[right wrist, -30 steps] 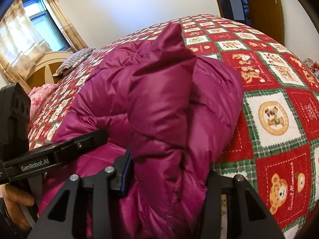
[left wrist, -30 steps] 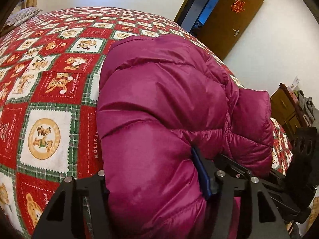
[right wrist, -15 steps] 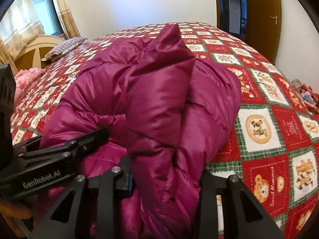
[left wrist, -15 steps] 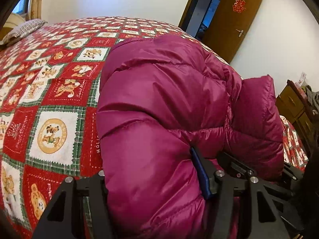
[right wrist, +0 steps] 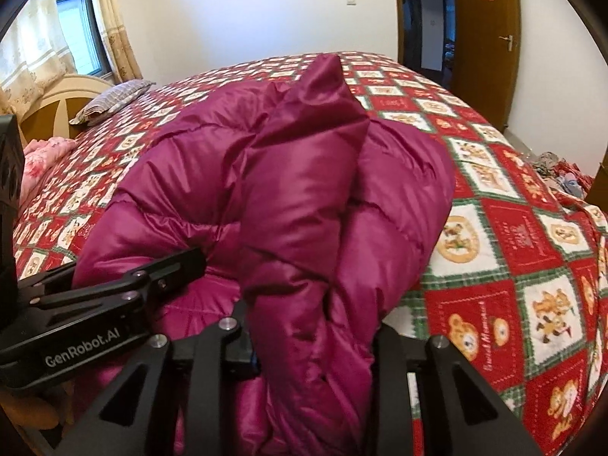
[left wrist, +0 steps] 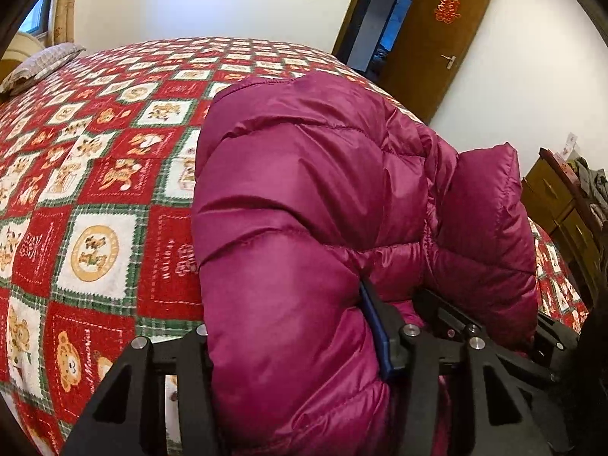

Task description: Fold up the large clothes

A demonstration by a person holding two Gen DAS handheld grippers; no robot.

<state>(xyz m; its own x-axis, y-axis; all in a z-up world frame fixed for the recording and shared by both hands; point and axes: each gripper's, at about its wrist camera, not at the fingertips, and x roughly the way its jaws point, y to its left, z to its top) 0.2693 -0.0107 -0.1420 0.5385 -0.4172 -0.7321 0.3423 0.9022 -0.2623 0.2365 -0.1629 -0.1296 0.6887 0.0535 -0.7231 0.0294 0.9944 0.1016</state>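
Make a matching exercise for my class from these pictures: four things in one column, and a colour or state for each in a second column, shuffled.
Things:
1. jacket
2. door
3. pillow
4. bedspread

Colour or state:
A. brown, standing open
B. grey, striped
C. magenta, clamped by both grippers
D. red and green, bear pictures

Pairs: 1-C, 2-A, 3-B, 4-D

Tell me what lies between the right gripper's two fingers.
In the right wrist view, a thick bunched fold of the magenta down jacket fills the gap of the right gripper; its jaws are clamped on that fabric, above the bear-print bedspread.
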